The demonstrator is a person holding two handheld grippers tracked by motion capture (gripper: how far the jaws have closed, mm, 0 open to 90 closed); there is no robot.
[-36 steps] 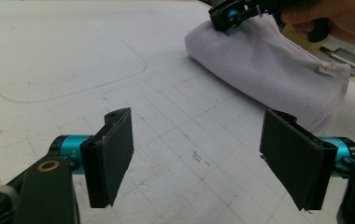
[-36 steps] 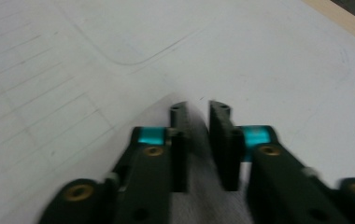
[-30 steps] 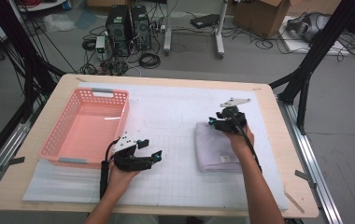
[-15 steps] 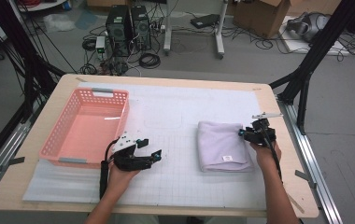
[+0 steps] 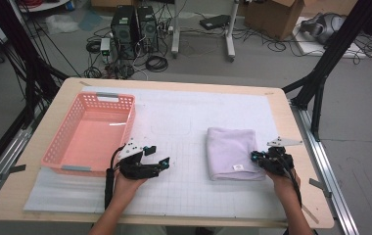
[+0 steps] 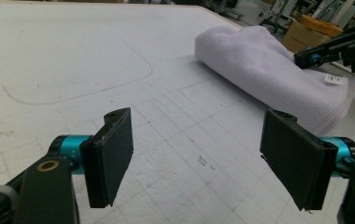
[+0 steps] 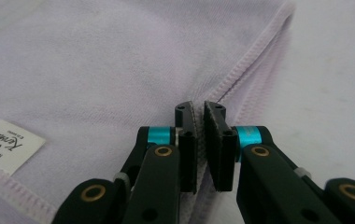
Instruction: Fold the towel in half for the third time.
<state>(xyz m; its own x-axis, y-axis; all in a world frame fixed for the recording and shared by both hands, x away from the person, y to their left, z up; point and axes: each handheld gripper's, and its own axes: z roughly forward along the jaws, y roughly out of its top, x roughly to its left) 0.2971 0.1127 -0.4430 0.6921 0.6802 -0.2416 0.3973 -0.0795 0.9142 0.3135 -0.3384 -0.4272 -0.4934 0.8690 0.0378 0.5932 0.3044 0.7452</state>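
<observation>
A folded lilac towel (image 5: 230,152) lies flat on the white mat, right of centre, with its white label (image 5: 238,167) near the front edge. My right gripper (image 5: 254,156) is at the towel's right front edge. In the right gripper view the jaws (image 7: 200,109) are pressed together over the stitched hem of the towel (image 7: 96,70), and the label (image 7: 5,144) shows at the left. My left gripper (image 5: 162,164) rests low over the mat beside the basket. It is open with nothing between its pads (image 6: 196,149), and it faces the towel (image 6: 269,70) and the right gripper (image 6: 301,59).
A pink plastic basket (image 5: 91,137) stands at the left of the table with nothing in it. The white gridded mat (image 5: 184,112) covers most of the wooden table. Computers, cables and boxes sit on the floor beyond the far edge.
My right gripper has moved from the towel's far end around to its right side, then toward me along that edge. The towel now lies flat. The left gripper has stayed put.
</observation>
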